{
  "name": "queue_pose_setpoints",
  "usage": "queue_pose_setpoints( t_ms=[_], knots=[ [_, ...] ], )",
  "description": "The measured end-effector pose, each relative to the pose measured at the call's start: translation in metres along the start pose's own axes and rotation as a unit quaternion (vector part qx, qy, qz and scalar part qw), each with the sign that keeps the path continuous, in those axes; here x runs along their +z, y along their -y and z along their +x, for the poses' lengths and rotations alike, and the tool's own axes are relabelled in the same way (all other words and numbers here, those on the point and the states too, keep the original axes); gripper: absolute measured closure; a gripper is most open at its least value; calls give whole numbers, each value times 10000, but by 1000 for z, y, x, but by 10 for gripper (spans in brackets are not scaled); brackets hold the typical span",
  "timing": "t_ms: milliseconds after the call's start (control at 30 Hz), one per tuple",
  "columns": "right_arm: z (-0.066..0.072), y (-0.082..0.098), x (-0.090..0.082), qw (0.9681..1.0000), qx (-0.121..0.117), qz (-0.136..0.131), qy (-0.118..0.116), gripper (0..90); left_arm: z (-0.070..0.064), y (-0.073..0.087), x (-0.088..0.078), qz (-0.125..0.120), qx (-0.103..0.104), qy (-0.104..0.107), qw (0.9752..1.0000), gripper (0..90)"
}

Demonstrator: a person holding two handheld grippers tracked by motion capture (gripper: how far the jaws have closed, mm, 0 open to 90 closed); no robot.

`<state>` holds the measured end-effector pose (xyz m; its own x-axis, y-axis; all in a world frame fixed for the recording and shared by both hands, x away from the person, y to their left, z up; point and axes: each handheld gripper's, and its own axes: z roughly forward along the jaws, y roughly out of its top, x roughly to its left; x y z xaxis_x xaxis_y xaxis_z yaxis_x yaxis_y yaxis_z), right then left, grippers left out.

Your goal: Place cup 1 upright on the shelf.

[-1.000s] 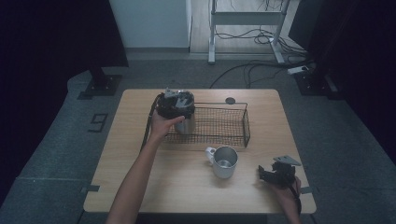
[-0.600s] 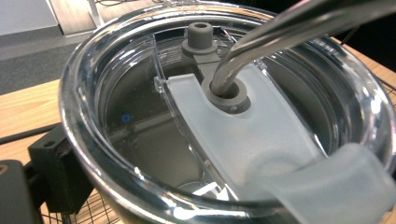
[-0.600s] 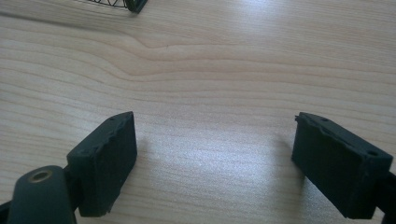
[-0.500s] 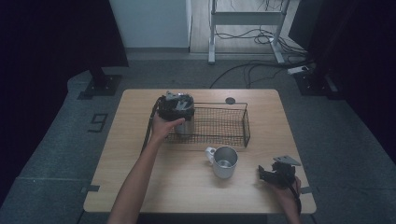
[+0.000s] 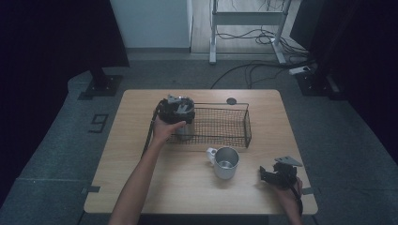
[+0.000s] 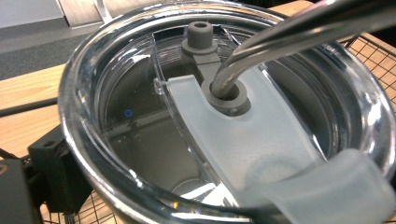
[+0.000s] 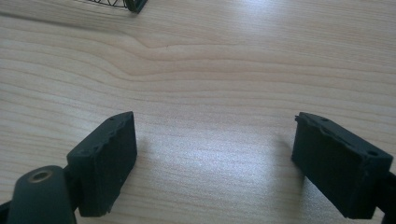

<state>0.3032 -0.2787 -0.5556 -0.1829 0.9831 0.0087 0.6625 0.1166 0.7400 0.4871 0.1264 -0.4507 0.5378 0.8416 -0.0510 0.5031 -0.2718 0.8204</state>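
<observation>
Nearest the person, at the table's front right corner, the right gripper (image 5: 268, 174) rests low on the wooden table (image 5: 155, 187), held by the right hand (image 5: 287, 197); in the right gripper view its two black jaws stand well apart with only bare wood grain between them. A little farther in, just left of that gripper, a metal mug (image 5: 225, 162) stands upright on the table, its handle turned to the left, just in front of the basket's near wall. Beyond it lies a black wire basket (image 5: 220, 125), long side across the table. At the basket's left end the left gripper (image 5: 178, 112), carried by the left hand (image 5: 165, 129), sits over a steel tumbler (image 5: 184, 129) that stands upright inside the basket's left end. The left gripper view looks straight down on the tumbler's clear lid (image 6: 116, 107), with a metal straw (image 6: 280, 37) passing through a grey grommet in it. Whether the left jaws press on the tumbler cannot be told from the pictures. Past the basket, a small dark disc (image 5: 231, 101) lies near the table's far edge.
</observation>
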Motion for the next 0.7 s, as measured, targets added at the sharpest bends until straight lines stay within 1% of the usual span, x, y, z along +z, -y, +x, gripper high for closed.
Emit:
queue_pose_setpoints(
  t_ms=[133, 200, 367, 500, 633, 700],
  knots=[
    [0, 0, 0, 10000, 2, -1, -1, 135, -2, 1, -2, -4, 31, -36, 10000, 37],
    [0, 0, 0, 10000, 1, -1, 0, 136, -2, 4, -2, -23, 11, -28, 10000, 36],
    [0, 0, 0, 10000, -3, -2, 2, 136, -2, 9, -7, -14, 60, 15, 10000, 31],
    [0, 0, 0, 10000, -3, -2, 4, 136, 0, 12, -9, -29, -30, 60, 10000, 25],
    [0, 0, 0, 10000, 11, -3, 17, 138, 1, 15, -8, 93, -110, 188, 9997, 0],
    [0, 0, 0, 10000, 13, -2, 17, 137, 1, 16, -10, 85, -122, 177, 9997, 0]
  ],
)
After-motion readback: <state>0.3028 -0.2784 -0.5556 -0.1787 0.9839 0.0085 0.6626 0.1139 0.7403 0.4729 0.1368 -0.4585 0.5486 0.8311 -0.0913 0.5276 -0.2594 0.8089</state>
